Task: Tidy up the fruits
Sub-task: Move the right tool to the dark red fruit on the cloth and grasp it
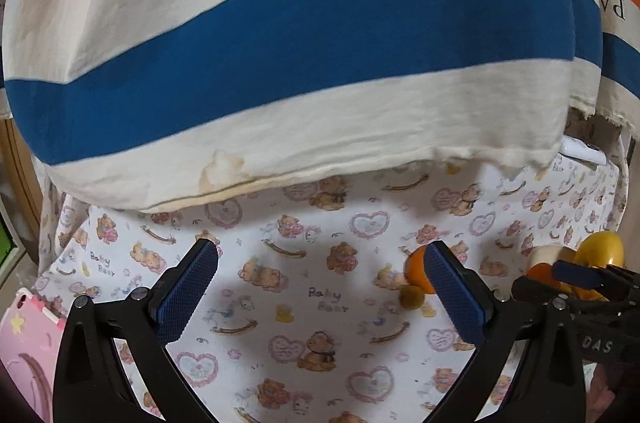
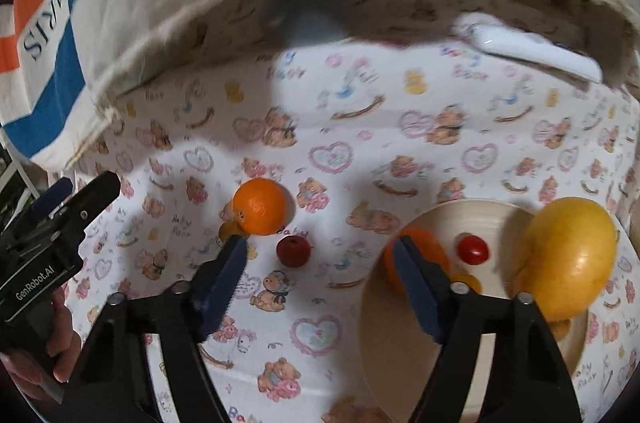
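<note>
In the right wrist view a pale wooden plate [image 2: 400, 335] holds a large yellow fruit [image 2: 568, 255], a small red tomato [image 2: 473, 249], an orange [image 2: 424, 247] and a small yellow-orange fruit [image 2: 468, 281]. On the cloth to its left lie an orange [image 2: 260, 207], a small yellow-brown fruit [image 2: 228, 229] and a dark red fruit [image 2: 294, 250]. My right gripper [image 2: 320, 255] is open and empty above the cloth beside the plate. My left gripper [image 1: 320, 259] is open and empty; the orange [image 1: 416, 269] and small brown fruit [image 1: 412, 297] sit by its right finger.
A printed baby-bear cloth [image 1: 312, 303] covers the surface. A striped PARIS cloth bag [image 1: 304, 35] hangs over the far side. A white tube [image 2: 532, 49] lies at the back right. A pink object [image 1: 24, 343] sits at the left.
</note>
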Available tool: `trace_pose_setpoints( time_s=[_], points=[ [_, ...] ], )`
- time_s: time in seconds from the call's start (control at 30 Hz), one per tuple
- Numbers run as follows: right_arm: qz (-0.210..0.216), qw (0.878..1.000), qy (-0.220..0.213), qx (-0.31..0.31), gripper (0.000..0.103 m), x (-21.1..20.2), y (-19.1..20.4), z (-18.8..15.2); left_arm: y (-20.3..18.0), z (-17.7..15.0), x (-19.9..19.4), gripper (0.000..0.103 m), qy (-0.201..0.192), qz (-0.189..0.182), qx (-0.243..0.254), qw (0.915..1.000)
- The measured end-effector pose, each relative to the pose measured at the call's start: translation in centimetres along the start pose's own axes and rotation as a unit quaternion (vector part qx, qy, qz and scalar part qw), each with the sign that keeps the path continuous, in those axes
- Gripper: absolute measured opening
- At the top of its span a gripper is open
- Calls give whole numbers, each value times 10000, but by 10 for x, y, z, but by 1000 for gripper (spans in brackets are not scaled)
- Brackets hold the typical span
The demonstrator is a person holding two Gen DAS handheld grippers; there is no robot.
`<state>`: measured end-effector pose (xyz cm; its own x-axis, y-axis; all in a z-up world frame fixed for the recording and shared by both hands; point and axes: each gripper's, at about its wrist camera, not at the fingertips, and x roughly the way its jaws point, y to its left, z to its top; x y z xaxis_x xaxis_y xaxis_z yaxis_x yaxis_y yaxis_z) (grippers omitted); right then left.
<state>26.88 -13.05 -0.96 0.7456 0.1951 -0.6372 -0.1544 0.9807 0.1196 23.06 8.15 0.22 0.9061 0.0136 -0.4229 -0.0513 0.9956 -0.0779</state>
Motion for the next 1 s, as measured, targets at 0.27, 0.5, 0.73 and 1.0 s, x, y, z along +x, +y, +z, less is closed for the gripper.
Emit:
trace_pose_setpoints(
  time_s=[0.27, 0.5, 0.73, 1.0],
  points=[
    [172, 9994, 90, -296, 61, 20, 18, 7, -2, -12, 14, 102, 84, 54, 219, 9997],
    [235, 9987, 381, -244, 49, 40, 23, 5, -7, -13, 19, 102, 223, 89, 359, 9991],
    [137, 9981, 546, -263, 43, 54, 26, 3, 2, -13, 20, 102, 305, 46, 209, 9993],
    [8, 9974, 628, -349, 34, 72, 32, -3, -9, -13, 18, 102, 196, 111, 444, 9988]
  ],
)
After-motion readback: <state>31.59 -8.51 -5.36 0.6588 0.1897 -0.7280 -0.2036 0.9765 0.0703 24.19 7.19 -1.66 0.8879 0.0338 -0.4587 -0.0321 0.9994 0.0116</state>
